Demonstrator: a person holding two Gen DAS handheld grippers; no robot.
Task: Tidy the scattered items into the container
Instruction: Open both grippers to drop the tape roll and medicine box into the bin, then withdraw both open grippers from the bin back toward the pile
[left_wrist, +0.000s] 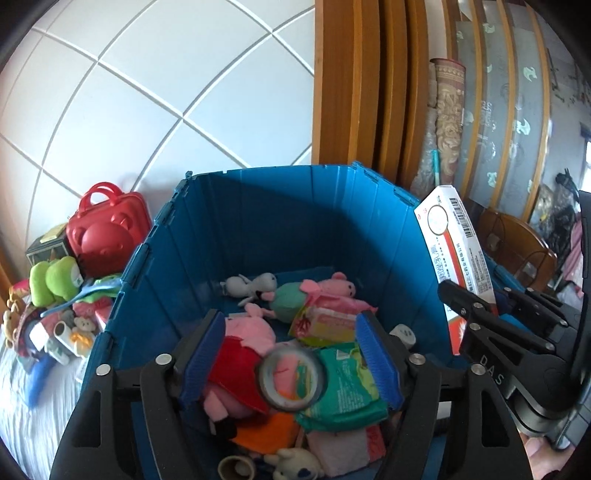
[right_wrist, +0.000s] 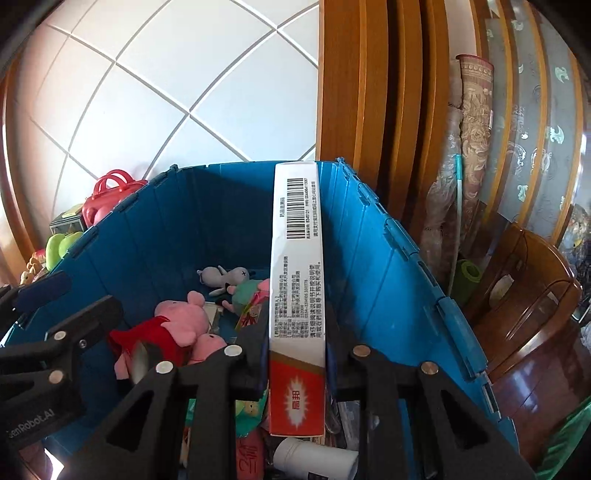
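Note:
A blue plastic crate (left_wrist: 258, 221) (right_wrist: 388, 266) holds plush pigs, packets and other small items. My left gripper (left_wrist: 291, 354) is open above the crate, and a clear tape roll (left_wrist: 291, 380) is between its blue pads, not gripped, over a pink pig plush in red (left_wrist: 240, 365) and a green packet (left_wrist: 343, 384). My right gripper (right_wrist: 297, 332) is shut on a long white and red medicine box (right_wrist: 297, 280), held upright over the crate. The box also shows in the left wrist view (left_wrist: 458, 258).
Left of the crate, on a white bed cover, lie a red bear case (left_wrist: 107, 229), a green plush (left_wrist: 55, 277) and several small toys (left_wrist: 62, 332). A wooden door frame (left_wrist: 354, 85), rolled mats (right_wrist: 469, 147) and a wooden chair (right_wrist: 528, 295) stand at the right.

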